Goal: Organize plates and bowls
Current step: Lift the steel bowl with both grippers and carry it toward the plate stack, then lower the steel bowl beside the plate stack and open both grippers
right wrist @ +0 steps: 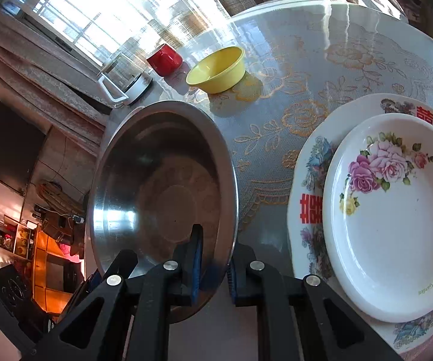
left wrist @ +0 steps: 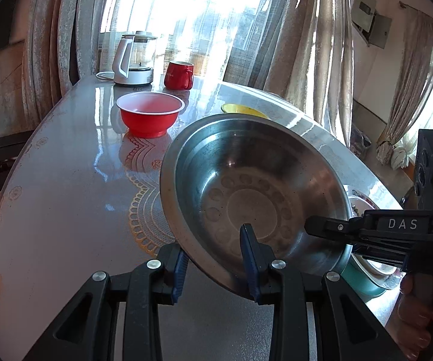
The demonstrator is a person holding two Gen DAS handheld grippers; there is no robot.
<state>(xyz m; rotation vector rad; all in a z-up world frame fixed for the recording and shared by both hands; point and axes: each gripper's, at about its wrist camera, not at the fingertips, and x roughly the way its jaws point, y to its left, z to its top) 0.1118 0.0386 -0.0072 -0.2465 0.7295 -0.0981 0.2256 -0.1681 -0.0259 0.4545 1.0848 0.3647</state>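
Left wrist view: left gripper (left wrist: 216, 258) closed partway on rim of round stainless-steel bowl (left wrist: 246, 186), one blue-padded finger (left wrist: 250, 258) inside the bowl, the other (left wrist: 180, 273) outside under the rim at 7 o'clock. Bowl tilted, lifted off the round glass-topped table with lace cloth (left wrist: 66, 210), filling centre frame just ahead of the fingertips. Right gripper (left wrist: 321, 230) in from 3 o'clock, clamped on same bowl's rim at its 4 o'clock edge. Bare hand (left wrist: 421, 310) on its handle at 4 o'clock.

Right wrist view: right gripper (right wrist: 213, 267) nearly closed, bowl rim (right wrist: 234, 198) pinched between the pads, left pad inside, right pad outside. Bowl at 9 to 10 o'clock of the fingertips, open side facing camera.

Elsewhere on table:
- red plastic bowl with white rim (left wrist: 150, 112) at 11 o'clock, well apart from steel bowl.
- small yellow plastic bowl (right wrist: 216, 70) at 12 o'clock, mostly hidden behind steel bowl in left view.
- white round plate with rose print (right wrist: 394, 213) stacked on larger scalloped plate with red characters (right wrist: 309, 204), at 3 o'clock beside right gripper.
- teal-sided dish (left wrist: 363, 285) under steel bowl's right edge; contact not discernible.
- red mug (left wrist: 178, 75) and white-handled glass kettle (left wrist: 133, 60) at far edge, 12 o'clock, by window.
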